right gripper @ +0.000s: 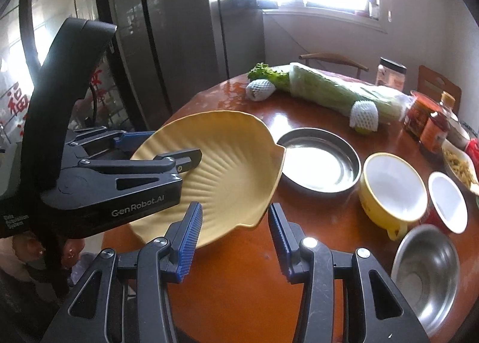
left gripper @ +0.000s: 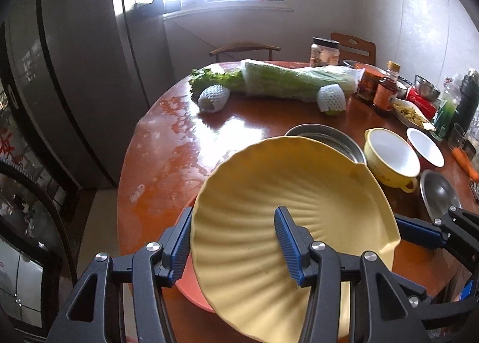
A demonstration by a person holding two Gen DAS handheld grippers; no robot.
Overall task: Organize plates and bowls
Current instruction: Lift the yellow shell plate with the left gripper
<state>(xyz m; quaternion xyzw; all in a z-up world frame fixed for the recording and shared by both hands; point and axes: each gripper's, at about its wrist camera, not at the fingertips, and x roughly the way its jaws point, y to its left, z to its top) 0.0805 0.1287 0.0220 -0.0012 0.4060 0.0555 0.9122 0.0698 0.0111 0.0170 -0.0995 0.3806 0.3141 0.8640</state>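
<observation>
1. Left tool (left gripper: 233, 241): clamped on the yellow plate (left gripper: 269, 193), one blue pad under the rim, the other pressed on the ribbed inner face. In the right wrist view this tool (right gripper: 167, 148) enters from the left and holds the plate (right gripper: 227, 169) by its near-left edge.
2. Yellow plate: shell-shaped, ribbed, tilted and raised above the bench (left gripper: 245, 121). Its far tip lies over the near edge of the steel dish (right gripper: 320, 160).
3. An orange plate (left gripper: 187, 289) shows beneath the yellow plate at the bench's near edge.
4. Right tool (right gripper: 235, 241): jaws spread wide, holding nothing, positioned just beside the yellow plate's near rim. Whether its left pad touches the rim cannot be told.
5. Steel dish: flat on the bench, centre, just beyond the plate.
6. Yellow bowl (right gripper: 392, 193): white inside, with a handle, right of the steel dish. White bowl (right gripper: 447, 202): just right of the yellow bowl.
7. Steel bowl (right gripper: 425, 277): near right, in front of the two bowls.
8. Far side of the bench: bagged cabbage (right gripper: 338, 91), with two foam-netted fruits (right gripper: 363, 117) beside it; jars and bottles (right gripper: 431, 130) at far right.
</observation>
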